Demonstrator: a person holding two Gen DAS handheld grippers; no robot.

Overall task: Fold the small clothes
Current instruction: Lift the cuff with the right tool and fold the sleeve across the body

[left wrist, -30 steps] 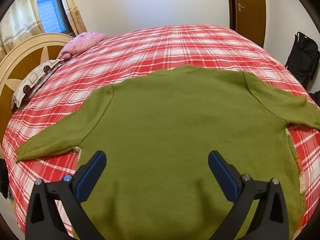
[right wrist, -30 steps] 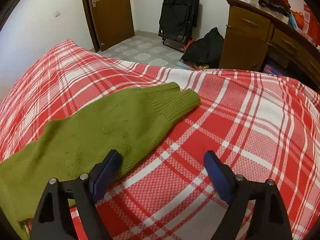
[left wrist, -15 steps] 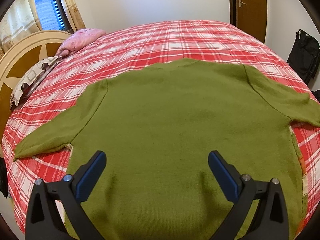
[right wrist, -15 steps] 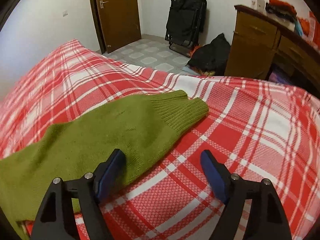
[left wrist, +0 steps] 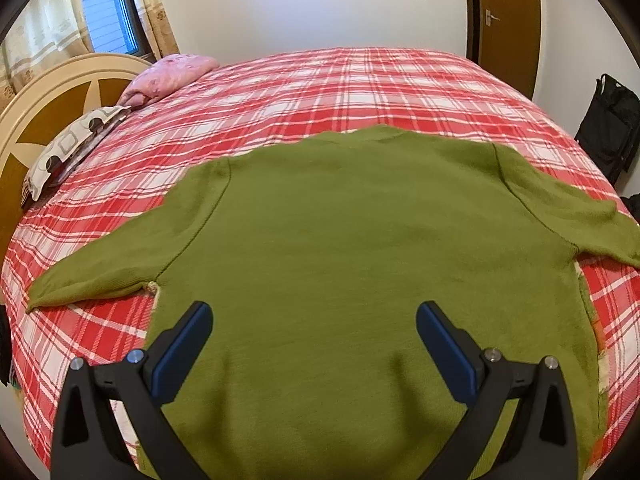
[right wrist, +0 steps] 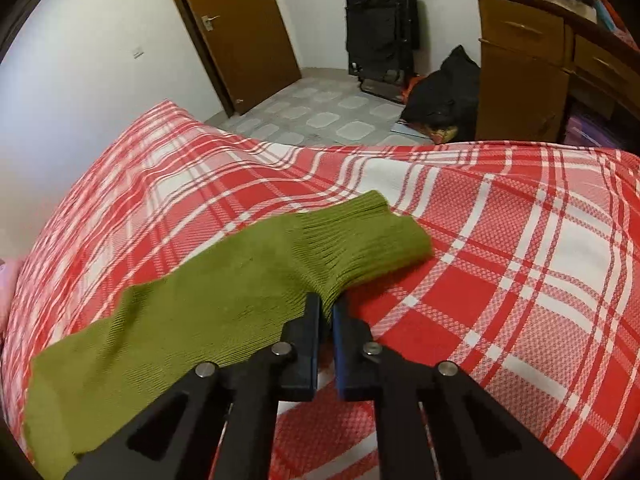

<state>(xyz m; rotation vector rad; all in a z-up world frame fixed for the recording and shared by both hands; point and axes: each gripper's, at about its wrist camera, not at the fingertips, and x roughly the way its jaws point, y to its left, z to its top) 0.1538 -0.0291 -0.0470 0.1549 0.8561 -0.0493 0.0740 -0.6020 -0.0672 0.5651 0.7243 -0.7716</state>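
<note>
Right gripper [right wrist: 327, 307] just pinched sweater sleeve [right wrist: 360, 240]; left gripper [left wrist: 314, 320] gapes empty over plaid bed [left wrist: 340, 80]

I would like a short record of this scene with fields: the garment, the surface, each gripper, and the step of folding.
garment: green sweater, spread flat, both sleeves out to the sides
surface: bed with red plaid cover
left gripper: open, above the lower body of the sweater, holding nothing
right gripper: jaws have just closed, pinching the edge of the sleeve near its ribbed cuff
folding step: no fold made yet; sleeve gripped, not yet lifted
</note>
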